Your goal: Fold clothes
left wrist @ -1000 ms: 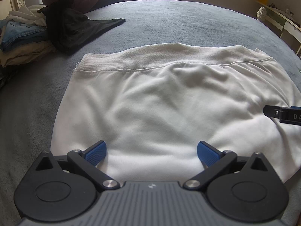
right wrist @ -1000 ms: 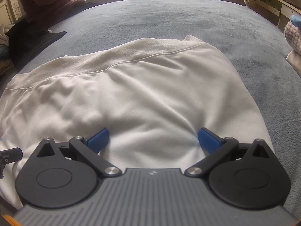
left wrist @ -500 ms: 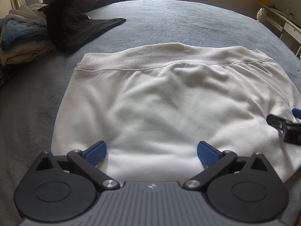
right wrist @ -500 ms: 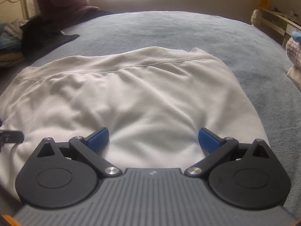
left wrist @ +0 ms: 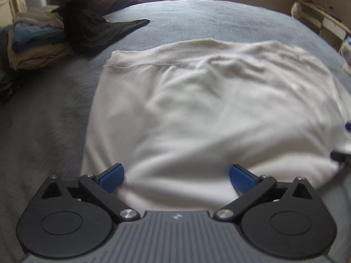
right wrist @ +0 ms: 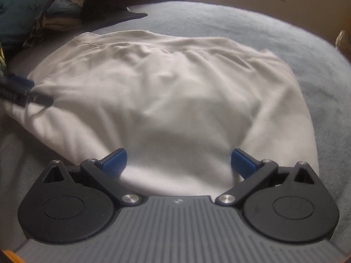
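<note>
A white garment (left wrist: pixel 208 114) lies flat on the bed (left wrist: pixel 43 120). The left gripper (left wrist: pixel 176 176) and the right gripper (right wrist: pixel 178 161) are both spread wide over its near edge.

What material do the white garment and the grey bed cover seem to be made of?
White garment: probably soft cotton knit, matte; a ribbed band along its far edge and soft creases suggest it.
Grey bed cover: apparently fleece or plush, with a fuzzy, slightly streaked nap.

one white garment (left wrist: pixel 208 114), two grippers (left wrist: pixel 176 176) (right wrist: pixel 178 162)
</note>
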`<state>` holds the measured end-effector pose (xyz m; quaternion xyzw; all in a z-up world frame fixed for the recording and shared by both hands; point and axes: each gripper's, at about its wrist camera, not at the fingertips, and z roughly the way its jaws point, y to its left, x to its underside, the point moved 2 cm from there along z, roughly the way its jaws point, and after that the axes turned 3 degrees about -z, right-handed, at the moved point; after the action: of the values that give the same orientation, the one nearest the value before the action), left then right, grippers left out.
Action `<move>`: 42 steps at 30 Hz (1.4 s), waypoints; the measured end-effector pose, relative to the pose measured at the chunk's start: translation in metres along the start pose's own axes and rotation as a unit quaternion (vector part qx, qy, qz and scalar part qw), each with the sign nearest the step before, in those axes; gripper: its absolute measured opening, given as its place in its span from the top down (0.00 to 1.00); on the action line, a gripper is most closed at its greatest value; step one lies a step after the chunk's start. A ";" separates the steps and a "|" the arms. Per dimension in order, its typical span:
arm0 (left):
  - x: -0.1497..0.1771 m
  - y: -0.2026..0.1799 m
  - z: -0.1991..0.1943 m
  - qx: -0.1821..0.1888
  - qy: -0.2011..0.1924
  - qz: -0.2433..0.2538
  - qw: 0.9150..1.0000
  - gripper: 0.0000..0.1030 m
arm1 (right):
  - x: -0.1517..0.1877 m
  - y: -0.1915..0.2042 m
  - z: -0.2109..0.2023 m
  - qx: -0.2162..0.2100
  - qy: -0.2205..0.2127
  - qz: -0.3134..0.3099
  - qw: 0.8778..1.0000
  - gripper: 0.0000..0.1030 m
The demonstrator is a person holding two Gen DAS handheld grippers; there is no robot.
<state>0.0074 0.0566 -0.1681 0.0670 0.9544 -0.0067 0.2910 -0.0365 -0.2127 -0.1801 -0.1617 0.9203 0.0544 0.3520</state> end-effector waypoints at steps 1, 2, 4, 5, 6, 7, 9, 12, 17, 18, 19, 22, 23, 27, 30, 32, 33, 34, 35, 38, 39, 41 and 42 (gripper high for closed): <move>0.005 0.002 -0.002 0.000 0.001 0.002 1.000 0.00 | 0.000 -0.001 -0.001 -0.004 0.003 -0.001 1.000 0.01; 0.009 0.004 -0.004 0.001 0.005 0.001 1.000 0.00 | 0.000 -0.001 -0.002 -0.005 0.006 -0.003 1.000 0.01; 0.017 0.013 -0.006 0.013 0.016 -0.018 1.000 0.00 | -0.001 0.000 -0.003 -0.006 0.010 -0.004 1.000 0.01; 0.020 0.018 -0.008 0.018 0.018 -0.028 0.999 0.00 | -0.001 0.000 -0.003 -0.006 0.011 -0.003 1.000 0.01; 0.022 0.022 -0.010 0.023 0.019 -0.035 0.999 0.00 | -0.001 0.000 -0.003 -0.005 0.011 -0.003 1.000 0.01; 0.024 0.026 -0.012 0.026 0.019 -0.037 0.999 0.00 | -0.001 -0.001 -0.003 -0.005 0.012 -0.001 1.000 0.01; 0.025 0.033 -0.022 0.030 0.004 -0.049 0.998 0.00 | -0.005 -0.003 -0.006 0.001 0.007 0.003 1.000 0.01; 0.025 0.047 -0.038 0.035 -0.030 -0.073 0.996 0.00 | -0.010 -0.007 -0.010 0.012 -0.002 0.009 1.000 0.01; 0.006 0.064 -0.058 0.044 -0.084 -0.095 0.991 0.00 | -0.026 -0.017 -0.020 0.020 -0.034 0.033 0.999 0.01; 0.000 0.063 -0.058 0.045 -0.090 -0.093 0.991 0.00 | -0.029 -0.019 -0.021 0.021 -0.039 0.038 0.998 0.01; -0.006 0.061 -0.058 0.046 -0.095 -0.090 0.990 0.00 | -0.033 -0.021 -0.021 0.021 -0.044 0.043 0.998 0.01; -0.027 0.049 -0.052 0.051 -0.105 -0.079 0.990 0.00 | -0.043 -0.023 -0.018 0.024 -0.054 0.056 0.997 0.01; -0.034 0.044 -0.049 0.056 -0.105 -0.076 0.990 0.00 | -0.047 -0.023 -0.016 0.025 -0.055 0.060 0.996 0.01; -0.058 0.020 -0.031 0.071 -0.091 -0.065 0.991 0.00 | -0.057 -0.021 -0.009 0.024 -0.059 0.068 0.996 0.01; -0.071 0.005 -0.010 0.077 -0.063 -0.065 0.993 0.00 | -0.062 -0.019 -0.001 0.024 -0.056 0.071 0.996 0.01; -0.077 0.000 0.003 0.086 -0.043 -0.077 0.992 0.00 | -0.063 -0.019 0.005 0.024 -0.051 0.076 0.995 0.01; -0.078 -0.002 0.009 0.086 -0.034 -0.081 0.992 0.00 | -0.063 -0.019 0.008 0.024 -0.050 0.079 0.995 0.01; -0.079 -0.005 0.014 0.081 -0.025 -0.084 0.993 0.00 | -0.064 -0.019 0.010 0.024 -0.048 0.082 0.995 0.01; -0.079 -0.007 0.017 0.073 -0.015 -0.084 0.994 0.00 | -0.064 -0.019 0.013 0.025 -0.046 0.085 0.995 0.01; -0.074 -0.013 0.028 0.053 0.015 -0.088 0.995 0.00 | -0.063 -0.020 0.021 0.030 -0.039 0.094 0.994 0.01; -0.072 -0.015 0.032 0.050 0.025 -0.091 0.994 0.00 | -0.062 -0.021 0.023 0.032 -0.037 0.096 0.994 0.01; -0.069 -0.019 0.038 0.040 0.035 -0.088 0.995 0.00 | -0.060 -0.023 0.027 0.036 -0.033 0.097 0.994 0.01; -0.068 -0.022 0.039 0.032 0.035 -0.078 0.996 0.00 | -0.060 -0.025 0.029 0.040 -0.032 0.097 0.994 0.01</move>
<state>0.0819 0.0241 -0.1630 0.0013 0.9656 -0.0576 0.2537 0.0319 -0.2144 -0.1619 -0.0559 0.9213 0.0562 0.3806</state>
